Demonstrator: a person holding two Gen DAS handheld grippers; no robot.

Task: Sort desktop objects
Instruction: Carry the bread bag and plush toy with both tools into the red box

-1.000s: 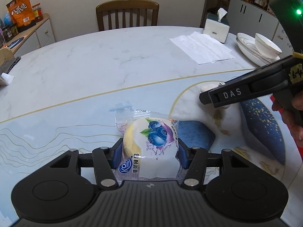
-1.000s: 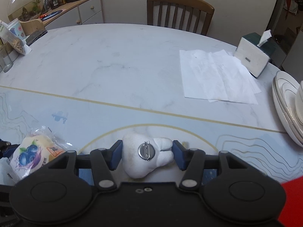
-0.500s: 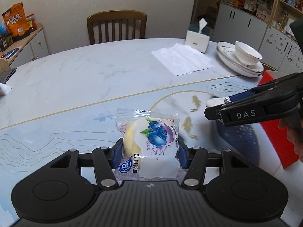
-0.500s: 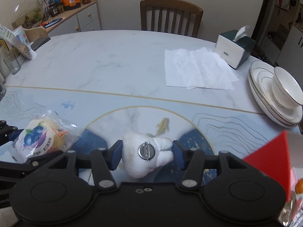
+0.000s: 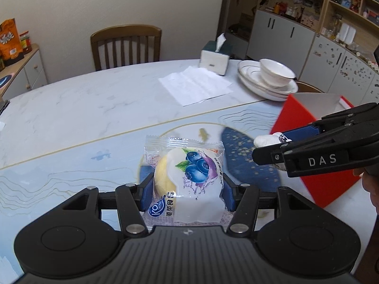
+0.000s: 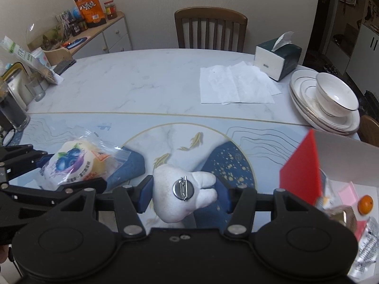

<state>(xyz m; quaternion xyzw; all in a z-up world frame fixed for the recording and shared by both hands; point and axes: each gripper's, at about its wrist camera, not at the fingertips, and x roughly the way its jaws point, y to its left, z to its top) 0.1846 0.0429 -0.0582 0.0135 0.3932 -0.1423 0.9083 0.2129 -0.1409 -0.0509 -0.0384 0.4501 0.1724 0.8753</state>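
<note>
Clear-wrapped round yellow cake with blueberry print [image 5: 189,179] pinched between blue pads of left gripper [image 5: 187,189], carried above patterned table mat [image 5: 59,165]. White plush tooth-shaped brooch with metal pin back [image 6: 182,194] clamped in right gripper [image 6: 184,195]. Red open-topped box [image 6: 300,172] near, to the right. Risks: slippery film sliding out; grippers colliding over the box; brooch striking the box wall.

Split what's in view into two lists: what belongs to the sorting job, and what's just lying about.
In the job:
- blueberry snack packet, in left gripper
- white plush brooch, in right gripper
- red box

Lying about:
- tissue box
- paper sheets
- stacked plates
- bowl
</note>
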